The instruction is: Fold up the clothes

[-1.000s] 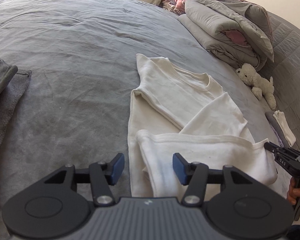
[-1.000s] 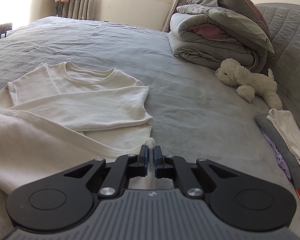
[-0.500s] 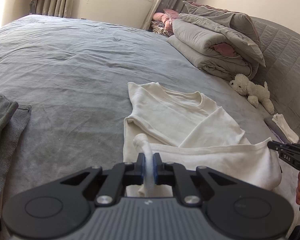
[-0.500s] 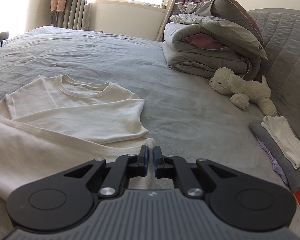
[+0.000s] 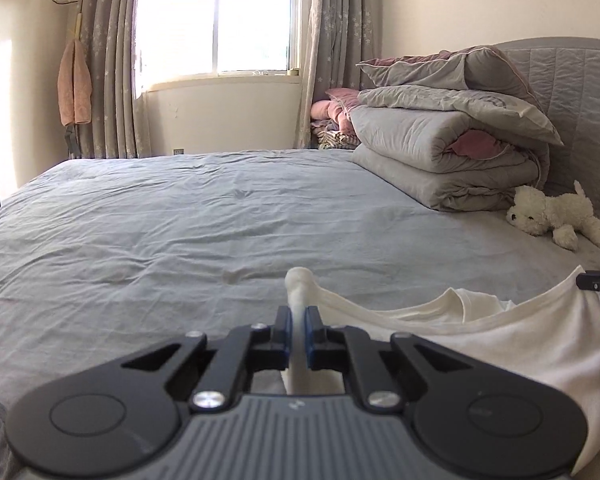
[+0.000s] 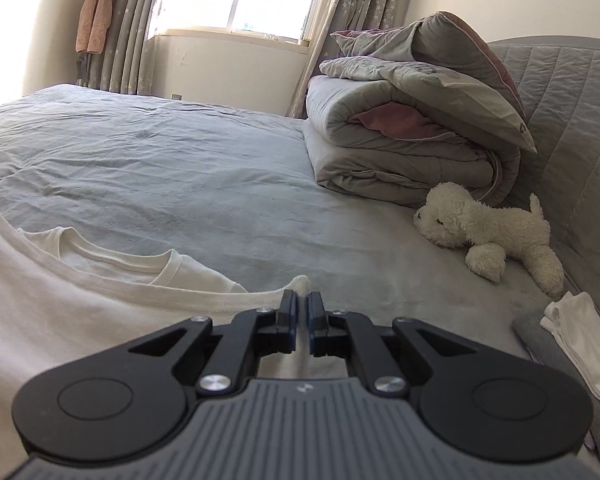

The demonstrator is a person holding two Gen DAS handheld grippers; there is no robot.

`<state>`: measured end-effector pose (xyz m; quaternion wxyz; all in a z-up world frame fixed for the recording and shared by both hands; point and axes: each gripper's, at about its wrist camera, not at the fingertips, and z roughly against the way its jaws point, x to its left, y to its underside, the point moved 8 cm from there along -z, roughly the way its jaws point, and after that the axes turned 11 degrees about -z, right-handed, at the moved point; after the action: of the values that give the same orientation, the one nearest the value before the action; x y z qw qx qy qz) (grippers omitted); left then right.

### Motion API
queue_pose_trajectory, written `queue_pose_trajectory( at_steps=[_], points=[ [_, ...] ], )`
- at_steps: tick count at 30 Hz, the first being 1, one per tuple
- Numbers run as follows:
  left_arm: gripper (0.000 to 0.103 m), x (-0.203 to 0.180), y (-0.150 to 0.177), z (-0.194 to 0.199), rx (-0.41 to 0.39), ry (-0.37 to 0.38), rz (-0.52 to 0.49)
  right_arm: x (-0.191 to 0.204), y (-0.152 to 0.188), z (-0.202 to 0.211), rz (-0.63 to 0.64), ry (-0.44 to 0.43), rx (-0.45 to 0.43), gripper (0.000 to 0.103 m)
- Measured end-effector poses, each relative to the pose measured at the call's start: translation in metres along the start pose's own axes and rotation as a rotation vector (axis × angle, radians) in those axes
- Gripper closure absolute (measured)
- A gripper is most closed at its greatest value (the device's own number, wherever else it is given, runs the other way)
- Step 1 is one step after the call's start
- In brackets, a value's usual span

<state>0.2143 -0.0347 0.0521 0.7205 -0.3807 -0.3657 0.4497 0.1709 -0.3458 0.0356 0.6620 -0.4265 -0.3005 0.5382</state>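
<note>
A cream long-sleeved shirt [image 5: 500, 344] lies on the grey bed, its lower hem lifted and stretched between both grippers. My left gripper [image 5: 297, 320] is shut on the hem's left corner, a nub of cloth poking up between the fingers. My right gripper [image 6: 301, 308] is shut on the hem's right corner. In the right wrist view the shirt [image 6: 60, 320] spreads to the left, with its collar [image 6: 112, 258] showing beyond the raised hem. The right gripper's tip [image 5: 598, 284] shows at the right edge of the left wrist view.
A folded grey duvet with pillows [image 6: 412, 136] is stacked by the quilted headboard [image 6: 572, 120]. A white plush dog [image 6: 488, 236] lies beside it. Folded white and grey garments [image 6: 576, 344] sit at the right. The grey bedsheet [image 5: 180, 220] stretches toward the window.
The left gripper shut on the hem's left corner, which it had stood open over. Both grippers then rose, tilted forward, and lifted the hem off the bed.
</note>
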Motion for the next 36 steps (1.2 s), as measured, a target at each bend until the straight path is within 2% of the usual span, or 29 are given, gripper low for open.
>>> queue_pose_trajectory(
  at_steps=[5,10,13,14,16,21,22,25,27,30,33,36],
  points=[
    [0.096,0.005,0.003,-0.053,0.042,-0.076,0.000,0.001,-0.012,-0.047,-0.014,0.038,-0.002,0.098],
    [0.096,0.000,0.029,-0.087,0.171,-0.136,-0.027,0.015,0.003,-0.085,0.043,0.066,0.048,0.098],
    [0.095,-0.004,0.040,-0.094,0.204,-0.175,-0.060,0.021,0.028,-0.106,0.077,0.087,0.118,0.098],
    [0.095,-0.005,0.041,-0.095,0.207,-0.186,-0.072,0.024,0.031,-0.107,0.100,0.101,0.115,0.098],
    [0.093,-0.003,0.041,-0.096,0.216,-0.197,-0.075,0.026,0.031,-0.106,0.126,0.111,0.112,0.098],
    [0.087,0.009,0.030,-0.087,0.207,-0.181,-0.009,0.020,0.023,-0.103,0.108,0.085,0.113,0.097],
    [0.086,0.012,0.027,-0.084,0.202,-0.176,0.005,0.019,0.020,-0.099,0.102,0.071,0.107,0.091],
    [0.086,0.022,0.011,-0.065,0.182,-0.200,0.036,0.021,0.004,-0.078,0.084,0.002,0.072,0.065],
    [0.086,0.024,-0.001,-0.048,0.145,-0.185,0.063,0.022,-0.007,-0.064,0.072,-0.044,0.050,0.065],
    [0.086,-0.002,-0.005,-0.034,0.134,-0.084,0.080,0.027,-0.022,-0.043,0.053,-0.128,0.028,0.065],
    [0.085,-0.032,-0.007,-0.019,0.127,0.025,0.095,0.059,-0.021,-0.023,0.034,-0.296,0.101,0.065],
    [0.083,-0.057,0.005,-0.013,0.134,0.105,0.128,0.082,-0.003,-0.004,-0.002,-0.383,0.152,0.065]
  ],
)
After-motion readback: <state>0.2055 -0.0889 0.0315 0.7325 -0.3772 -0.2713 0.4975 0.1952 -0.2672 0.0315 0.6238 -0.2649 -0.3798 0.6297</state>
